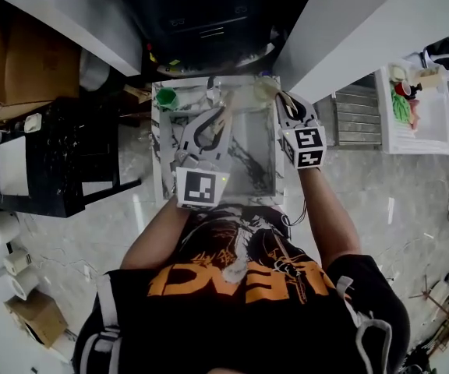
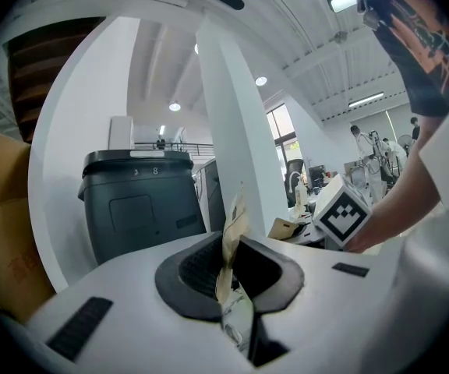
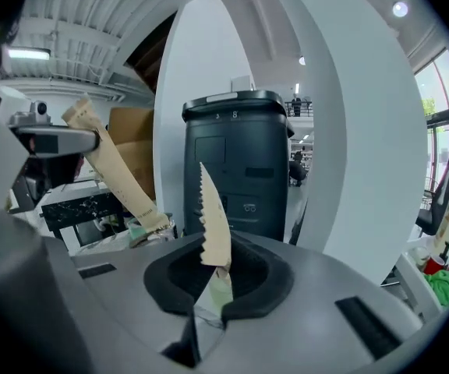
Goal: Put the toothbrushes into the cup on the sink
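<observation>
Left gripper view: the left gripper (image 2: 229, 291) has its jaws pressed together on a wrapped toothbrush (image 2: 233, 223). The black pads nip its lower end. There is clear film at the pads and tan paper above, and the pack stands toward 12 o'clock with a slight lean to 1. Beyond it are a dark grey lidded bin (image 2: 143, 205) at 10 o'clock, a white column (image 2: 240, 123) at 12 and a cardboard box (image 2: 2, 240) at 9. A marker cube (image 2: 341, 213) sits at 3 o'clock with a forearm behind it.

Right gripper view: the right gripper (image 3: 211, 291) is likewise pinched on a second wrapped toothbrush (image 3: 214, 228). Its tan paper has a saw-tooth edge and points to 12 o'clock, with film at the pads. The left gripper's pack shows at 10 o'clock at nearly full length, tilted, with its upper end toward 11. The same bin stands straight ahead.

Head view: both grippers are over a marble-patterned sink (image 1: 156, 154). The green cup (image 1: 167, 98) stands at the sink's 11 o'clock corner. The left pack is over the basin, near the cup on its 3 o'clock side and apart from it. The right pack is at the 1 o'clock corner, well apart from the cup. Both packs are outside the cup. The left gripper's body covers much of the basin's left half. A black shelf unit (image 1: 30, 162) stands on the floor at 9 o'clock.

Only the head view shows the basin and where the cup stands. There the packs are just pale strips, and only the gripper views show the wrapper detail.
</observation>
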A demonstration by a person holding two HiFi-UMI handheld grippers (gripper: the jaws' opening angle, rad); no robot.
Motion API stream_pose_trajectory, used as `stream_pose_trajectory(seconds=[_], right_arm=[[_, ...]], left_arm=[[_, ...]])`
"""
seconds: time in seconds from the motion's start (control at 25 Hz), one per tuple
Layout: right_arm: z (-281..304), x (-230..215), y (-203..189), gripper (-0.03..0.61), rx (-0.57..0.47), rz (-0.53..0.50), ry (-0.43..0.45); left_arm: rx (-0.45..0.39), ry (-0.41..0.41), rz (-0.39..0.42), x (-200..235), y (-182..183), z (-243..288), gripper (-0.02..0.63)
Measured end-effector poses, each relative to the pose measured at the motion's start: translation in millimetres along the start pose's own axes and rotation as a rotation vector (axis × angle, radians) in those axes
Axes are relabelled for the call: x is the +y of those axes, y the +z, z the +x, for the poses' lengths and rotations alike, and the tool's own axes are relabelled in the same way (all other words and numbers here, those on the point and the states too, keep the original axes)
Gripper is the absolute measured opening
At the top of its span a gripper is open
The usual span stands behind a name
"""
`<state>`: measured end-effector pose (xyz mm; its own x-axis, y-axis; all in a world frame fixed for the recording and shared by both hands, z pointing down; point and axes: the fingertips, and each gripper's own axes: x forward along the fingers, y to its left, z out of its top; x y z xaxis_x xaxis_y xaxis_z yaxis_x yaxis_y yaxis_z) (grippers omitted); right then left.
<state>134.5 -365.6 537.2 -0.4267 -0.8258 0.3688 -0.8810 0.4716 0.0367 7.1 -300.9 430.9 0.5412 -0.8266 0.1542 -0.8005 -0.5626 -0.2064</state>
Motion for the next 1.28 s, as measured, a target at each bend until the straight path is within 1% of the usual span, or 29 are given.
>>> stream_pose_trajectory(seconds=[0.24,0.48,0.52,0.6,0.68,0.72,0.88,1.08,1.16,1.24,1.28], right_arm=[[30.9,-10.1,-29.7,0.041,0.089,0.027,0.013],[56.3,-11.3,-55.6,0.048,0.181,0.012,0.026],[58.0,-9.9,-58.2,0.068,0.187,0.011,0.031],[59.4,-6.6,-59.1,0.171,0.182,0.014,0.046],[58.8,-4.2,-55.7,0.240,0.167,0.015,0.056],[58.0,-3.1,-53.1,0.252,0.158,0.012,0.061],[45.8,7.5,-33.2,0.271,0.092,-0.006,0.090],[-3.4,50.5,18.7,0.272,-0.051,-0.061,0.159],[-23.9,67.4,40.8,0.250,-0.113,-0.089,0.178],[-39.0,82.8,58.1,0.194,-0.154,-0.102,0.205],[-44.2,90.0,64.5,0.154,-0.166,-0.099,0.225]], left_arm=[[0.034,0.017,0.003,3.5,-7.6,-0.2,0.051],[0.046,0.042,-0.007,9.2,-9.4,-4.1,0.051],[0.045,0.044,-0.005,10.1,-9.2,-4.8,0.051],[0.043,0.048,-0.005,11.5,-8.8,-5.9,0.051],[0.045,0.051,-0.010,12.3,-9.0,-5.5,0.051],[0.047,0.050,-0.008,12.1,-9.0,-4.9,0.051],[0.038,0.043,0.004,10.2,-5.9,-4.2,0.051],[0.022,0.038,0.007,9.8,-1.0,-6.5,0.051],[0.019,0.033,0.010,10.0,0.1,-8.6,0.051],[0.012,0.032,0.006,10.7,0.8,-11.7,0.051],[0.009,0.032,0.003,11.1,1.0,-13.5,0.051]])
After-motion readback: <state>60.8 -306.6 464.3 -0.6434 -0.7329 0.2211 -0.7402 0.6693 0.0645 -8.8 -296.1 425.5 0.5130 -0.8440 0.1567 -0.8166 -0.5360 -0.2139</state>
